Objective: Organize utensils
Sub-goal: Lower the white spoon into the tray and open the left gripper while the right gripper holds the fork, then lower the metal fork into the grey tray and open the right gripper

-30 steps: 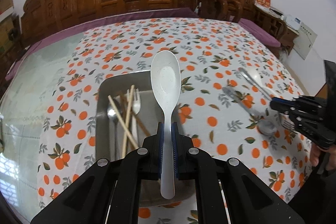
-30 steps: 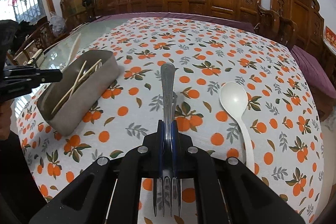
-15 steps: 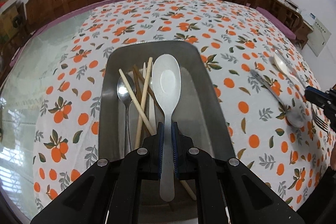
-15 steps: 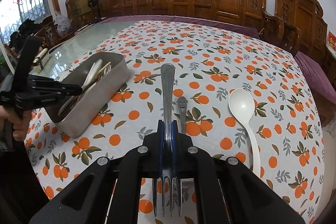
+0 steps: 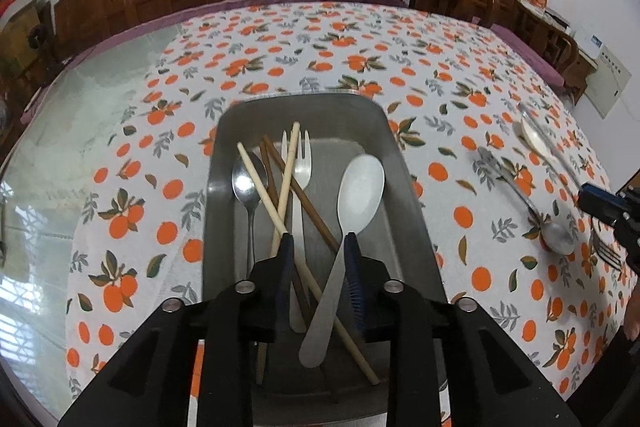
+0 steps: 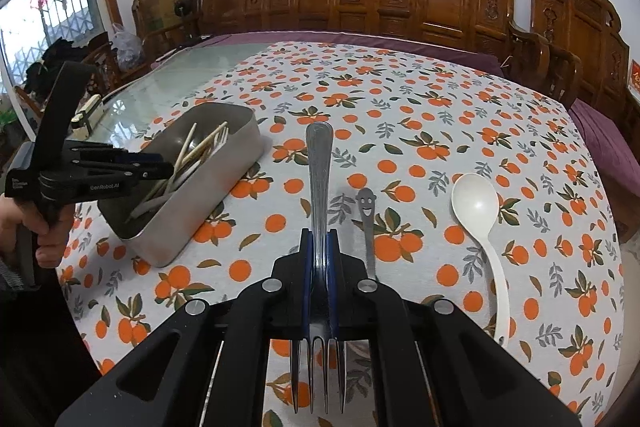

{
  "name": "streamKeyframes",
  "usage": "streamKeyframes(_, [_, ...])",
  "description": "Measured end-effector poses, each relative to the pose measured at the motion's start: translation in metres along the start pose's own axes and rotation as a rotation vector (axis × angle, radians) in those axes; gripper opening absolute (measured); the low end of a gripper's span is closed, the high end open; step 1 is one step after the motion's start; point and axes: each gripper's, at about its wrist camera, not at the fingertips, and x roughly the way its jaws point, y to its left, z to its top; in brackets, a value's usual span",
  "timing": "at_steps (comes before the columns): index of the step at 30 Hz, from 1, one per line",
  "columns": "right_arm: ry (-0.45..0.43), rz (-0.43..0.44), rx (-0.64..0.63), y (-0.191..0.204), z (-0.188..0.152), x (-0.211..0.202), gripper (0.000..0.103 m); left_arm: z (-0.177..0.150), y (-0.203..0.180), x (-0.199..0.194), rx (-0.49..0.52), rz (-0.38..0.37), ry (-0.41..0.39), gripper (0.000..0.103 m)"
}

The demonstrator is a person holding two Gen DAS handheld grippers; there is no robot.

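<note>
My left gripper (image 5: 318,241) hovers over the metal tray (image 5: 304,98), and its jaws are opening. The white spoon (image 5: 360,193) lies slanted between them, its handle leaning on the right pad and its bowl down in the tray. Also in the tray are a metal spoon (image 5: 248,183), pale chopsticks (image 5: 262,187), brown chopsticks (image 5: 308,205) and a white plastic fork (image 5: 298,163). Above the tablecloth, right of the tray (image 6: 224,155), my right gripper (image 6: 319,239) is shut on a metal fork (image 6: 318,163), tines toward the camera.
On the orange-print cloth lie a smiley-handled metal spoon (image 6: 365,203) and a second white spoon (image 6: 476,207), both to the right of the fork. A person's hand (image 6: 40,227) holds the left gripper (image 6: 160,167). Carved wooden chairs ring the table's far side.
My left gripper carried the white spoon from over the cloth to over the tray, then its jaws parted and the spoon tipped to the right into the tray. The right gripper kept still with its fork.
</note>
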Motion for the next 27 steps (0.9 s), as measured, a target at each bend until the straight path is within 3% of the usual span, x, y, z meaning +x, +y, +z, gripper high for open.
streamKeyframes(4, [0.001,0.022,0.004,0.005,0.001,0.0,0.008,0.004,0.003,-0.012,-0.008,0.004,-0.038,0.035])
streamKeyframes(5, [0.001,0.026,0.002,0.007,0.002,0.0,0.008,0.005,0.003,-0.015,-0.01,0.004,-0.05,0.041])
streamKeyframes(11, [-0.001,0.027,-0.021,0.021,0.009,0.0,0.008,0.011,0.01,-0.031,-0.024,0.008,-0.107,0.056])
streamKeyframes(17, [-0.004,0.035,-0.02,0.036,0.016,0.002,0.008,0.014,0.02,-0.049,-0.038,0.039,-0.177,0.086])
streamKeyframes(22, [-0.009,0.064,-0.014,0.055,0.027,0.005,0.008,0.016,0.031,-0.06,-0.042,0.056,-0.215,0.093])
streamKeyframes(27, [-0.009,0.1,-0.004,0.075,0.039,0.016,0.008,0.015,0.043,-0.072,-0.053,0.062,-0.243,0.094])
